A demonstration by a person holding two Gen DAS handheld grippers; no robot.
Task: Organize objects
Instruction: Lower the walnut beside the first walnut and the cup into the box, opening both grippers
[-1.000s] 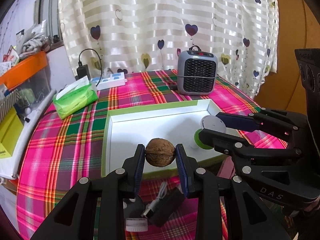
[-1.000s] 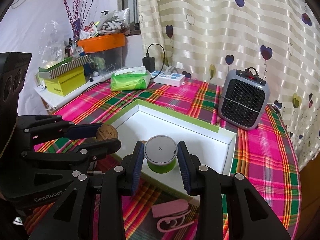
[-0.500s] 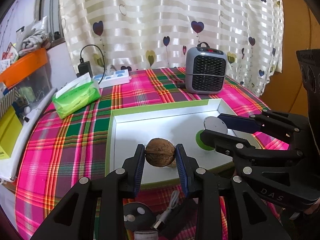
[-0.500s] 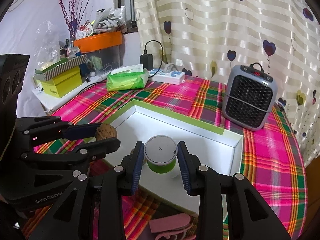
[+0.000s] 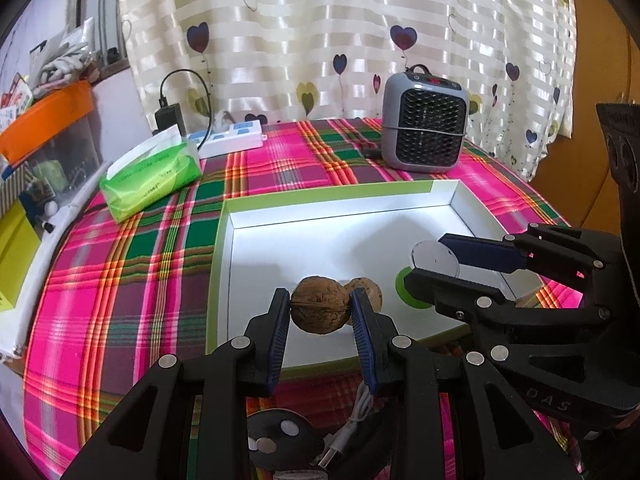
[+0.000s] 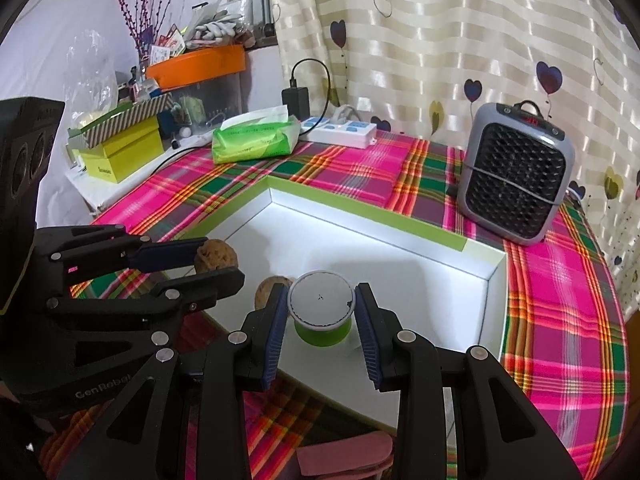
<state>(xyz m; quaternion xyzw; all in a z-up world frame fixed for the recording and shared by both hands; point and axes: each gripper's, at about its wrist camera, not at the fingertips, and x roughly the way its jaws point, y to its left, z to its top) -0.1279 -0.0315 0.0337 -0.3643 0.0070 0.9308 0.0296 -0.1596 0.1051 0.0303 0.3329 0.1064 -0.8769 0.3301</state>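
Note:
My left gripper [image 5: 320, 310] is shut on a brown walnut [image 5: 319, 310] and holds it over the near left part of the white tray with green rim [image 5: 320, 200]. A second walnut [image 5: 370, 294] lies in the tray just behind it. My right gripper [image 6: 321, 314] is shut on a green spool with a white top [image 6: 321, 308], held over the tray's near edge. In the right wrist view the left gripper [image 6: 216, 262] with its walnut [image 6: 216, 256] is at left, and the lying walnut [image 6: 267, 290] shows beside the spool.
A grey heater [image 5: 424, 136] stands behind the tray [image 6: 400, 224]. A green tissue pack [image 5: 150, 178] and white power strip [image 5: 232, 140] lie at the back left. A black charger with cable [image 5: 340, 440] and a pink item [image 6: 344, 456] lie on the plaid cloth in front.
Both grippers have moved forward over the tray with their loads. A second walnut in the tray has come into view behind the held one.

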